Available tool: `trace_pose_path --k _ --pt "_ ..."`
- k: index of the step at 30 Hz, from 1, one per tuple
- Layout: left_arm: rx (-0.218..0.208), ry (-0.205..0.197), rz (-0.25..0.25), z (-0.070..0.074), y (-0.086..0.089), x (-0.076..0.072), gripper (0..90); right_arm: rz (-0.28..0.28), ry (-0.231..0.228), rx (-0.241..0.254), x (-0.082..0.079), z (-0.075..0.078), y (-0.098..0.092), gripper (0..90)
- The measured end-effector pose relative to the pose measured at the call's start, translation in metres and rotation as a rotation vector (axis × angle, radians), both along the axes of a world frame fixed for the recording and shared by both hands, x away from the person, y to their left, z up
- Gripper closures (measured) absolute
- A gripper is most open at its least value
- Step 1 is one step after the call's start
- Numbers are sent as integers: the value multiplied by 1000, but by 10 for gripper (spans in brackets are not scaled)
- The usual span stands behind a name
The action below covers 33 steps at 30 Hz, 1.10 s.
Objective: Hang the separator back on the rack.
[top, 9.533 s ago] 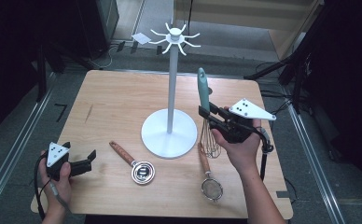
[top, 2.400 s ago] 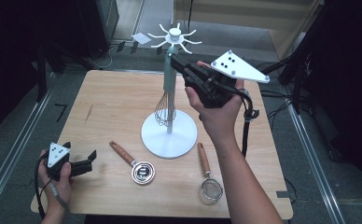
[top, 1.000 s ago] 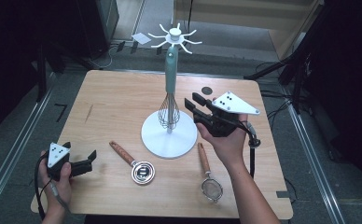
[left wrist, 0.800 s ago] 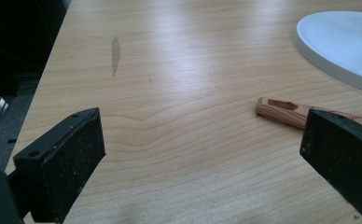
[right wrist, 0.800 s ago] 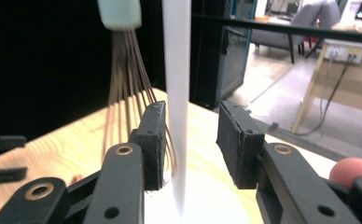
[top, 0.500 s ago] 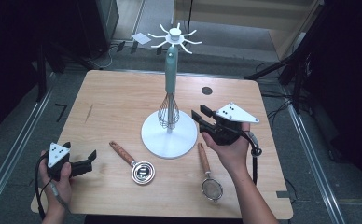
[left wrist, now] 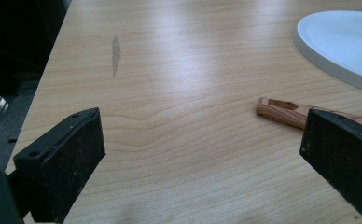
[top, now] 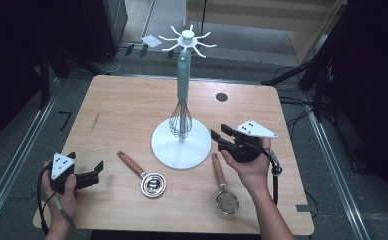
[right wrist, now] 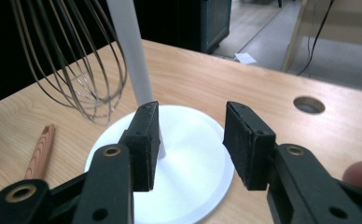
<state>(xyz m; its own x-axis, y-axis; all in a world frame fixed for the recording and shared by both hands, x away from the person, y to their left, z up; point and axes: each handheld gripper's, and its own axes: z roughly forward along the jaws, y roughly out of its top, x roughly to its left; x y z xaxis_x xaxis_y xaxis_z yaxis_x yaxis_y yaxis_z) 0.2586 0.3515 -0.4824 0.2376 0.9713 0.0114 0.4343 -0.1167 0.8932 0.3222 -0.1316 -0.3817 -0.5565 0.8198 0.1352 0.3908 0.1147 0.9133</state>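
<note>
A white hook rack (top: 181,146) stands mid-table. A teal-handled whisk (top: 182,80) hangs from one of its top hooks, wires down beside the pole. My right gripper (top: 220,136) sits low at the right edge of the rack's base, pointing at it. Its jaws have just been opening and nothing is between them. In the right gripper view, the right gripper (right wrist: 191,144) frames the white base (right wrist: 193,163), with the whisk wires (right wrist: 76,60) up to the left. My left gripper (top: 88,160) rests open at the front left corner; the left gripper (left wrist: 202,154) holds nothing.
A wooden-handled metal cup (top: 153,184) lies in front of the rack, its handle end (left wrist: 284,111) near my left gripper. A wooden-handled strainer (top: 226,202) lies under the right forearm. A round hole (top: 222,97) sits at the table's back right.
The right gripper has come down and back from the hanging whisk to the table beside the rack's base, its jaws wider apart. The left gripper has stayed put.
</note>
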Motion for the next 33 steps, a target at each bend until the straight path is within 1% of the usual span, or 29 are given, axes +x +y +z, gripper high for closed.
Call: trace_pose_path --k 2,3,4,5,10,12,13,15,16,17,20,27,29,30,31,32,33 --pt "7 0 -1 0 0 0 0 -8 20 14 0 -5 -1 551" --pt "7 0 1 0 0 0 0 -7 26 14 0 -8 -2 550" --pt "8 1 0 0 0 0 0 -10 42 17 -1 -13 -2 548" --pt "8 3 -2 0 0 0 0 -10 42 17 -1 -13 -2 548" --pt "4 2 -1 0 0 0 0 -5 73 -4 -2 -25 0 527" --pt "4 3 -1 0 0 0 0 -5 78 -8 -3 -27 0 525" --pt "4 3 -2 0 0 0 0 -6 93 -21 -4 -30 1 523" --pt "3 2 -2 0 0 0 0 -9 101 -22 -4 -32 1 523" --pt "3 2 -2 0 0 0 0 -13 117 -27 -4 -36 0 521" --pt "3 2 -2 0 0 0 0 -13 117 -27 -4 -36 0 521" --pt "7 3 -3 0 0 0 0 -24 136 -30 -5 -42 -2 520" --pt "7 3 -2 0 0 0 0 -44 197 -31 -6 -56 -7 517" --pt "7 3 -2 0 0 0 0 -48 216 -33 -6 -58 -8 517" --pt "6 3 -2 0 0 0 0 -51 234 -36 -6 -59 -8 517" --pt "5 2 -2 0 0 0 0 -51 234 -36 -6 -59 -8 517" --pt "3 2 -1 0 0 0 0 -54 250 -34 -6 -60 -9 520" --pt "3 2 -2 0 0 0 0 -54 250 -34 -6 -60 -9 520"
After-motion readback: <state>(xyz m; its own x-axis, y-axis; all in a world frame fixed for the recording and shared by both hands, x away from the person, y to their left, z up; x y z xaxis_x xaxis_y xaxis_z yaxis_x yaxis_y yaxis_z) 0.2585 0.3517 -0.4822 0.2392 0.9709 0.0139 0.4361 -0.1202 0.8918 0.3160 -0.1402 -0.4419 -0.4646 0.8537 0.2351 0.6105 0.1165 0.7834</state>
